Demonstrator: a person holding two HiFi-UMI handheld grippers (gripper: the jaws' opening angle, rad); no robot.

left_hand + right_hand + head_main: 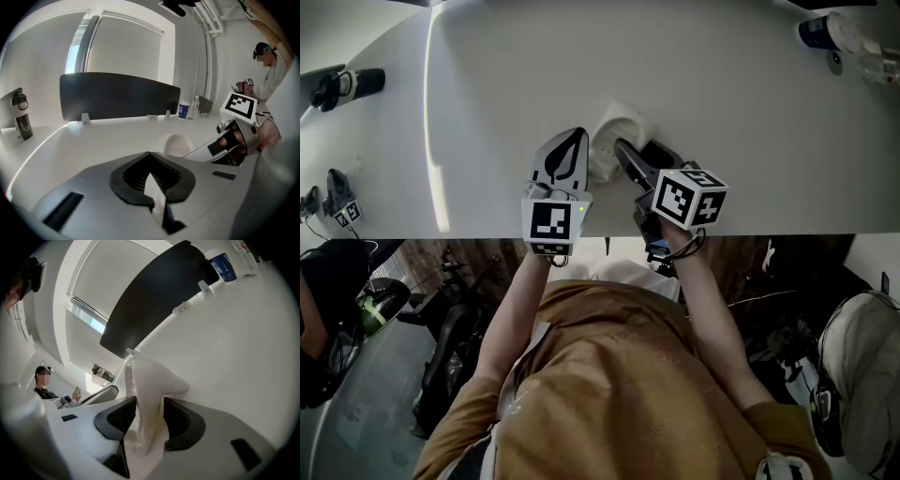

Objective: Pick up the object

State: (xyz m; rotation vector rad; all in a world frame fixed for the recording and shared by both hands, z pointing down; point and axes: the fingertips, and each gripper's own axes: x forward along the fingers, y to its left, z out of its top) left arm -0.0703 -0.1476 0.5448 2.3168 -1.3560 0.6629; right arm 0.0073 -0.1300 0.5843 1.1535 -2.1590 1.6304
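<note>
While the head view looks down on the table [722, 94], the white object [614, 129] lies at frame centre, just right of the left gripper [577, 136]. Left gripper view: jaws together, empty, object beyond them. Right gripper view: the right gripper [149, 420] clamps it, lower centre.

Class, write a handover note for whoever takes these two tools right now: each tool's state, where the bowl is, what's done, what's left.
Left tool: shut, empty, just left of the white bowl.
Right tool: shut on the bowl's rim.
Bowl: near the front edge of the white table; whether it is off the surface cannot be told.
Done: the grasp.
Left: lift the bowl clear, probably slowly, since only the rim is held.
</note>
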